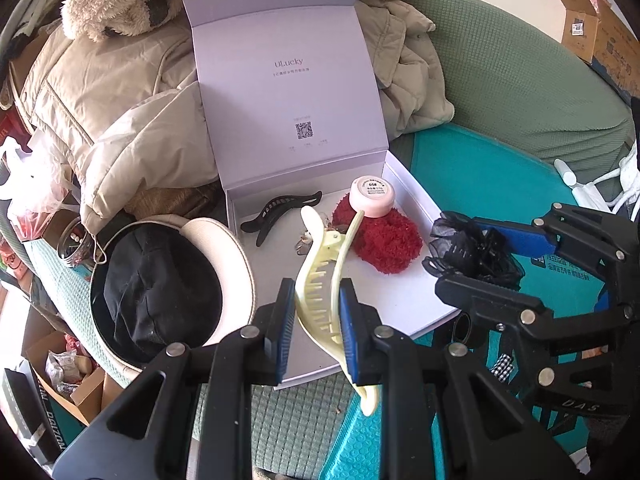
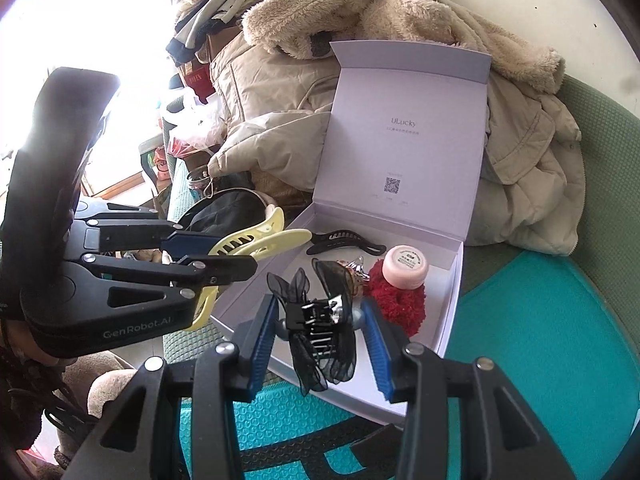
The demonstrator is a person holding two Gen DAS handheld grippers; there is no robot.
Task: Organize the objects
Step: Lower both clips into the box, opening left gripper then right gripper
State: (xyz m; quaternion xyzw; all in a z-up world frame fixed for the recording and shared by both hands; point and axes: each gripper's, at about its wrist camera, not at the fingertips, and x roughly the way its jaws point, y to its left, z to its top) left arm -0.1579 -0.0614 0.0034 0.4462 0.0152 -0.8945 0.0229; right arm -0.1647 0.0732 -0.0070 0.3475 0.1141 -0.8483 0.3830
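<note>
Gripping yellow hair clip [image 1: 324, 280] lengthwise, left claw [image 1: 316, 320] points it twd box [image 1: 400, 300]; right claw [image 2: 320, 332] clamps black clip [image 2: 320, 316].

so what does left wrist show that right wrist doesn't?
Only left wrist: the cardboard cartons at upper right and the black-lined hat's whole interior.

Only right wrist: the bright window at left and the striped clothing on top of the pile.

Both: the open white uLucky box, black hair clip, red scrunchie, pink jar, left claw shut on the yellow hair claw clip, right claw shut on the black mesh bow clip.
</note>
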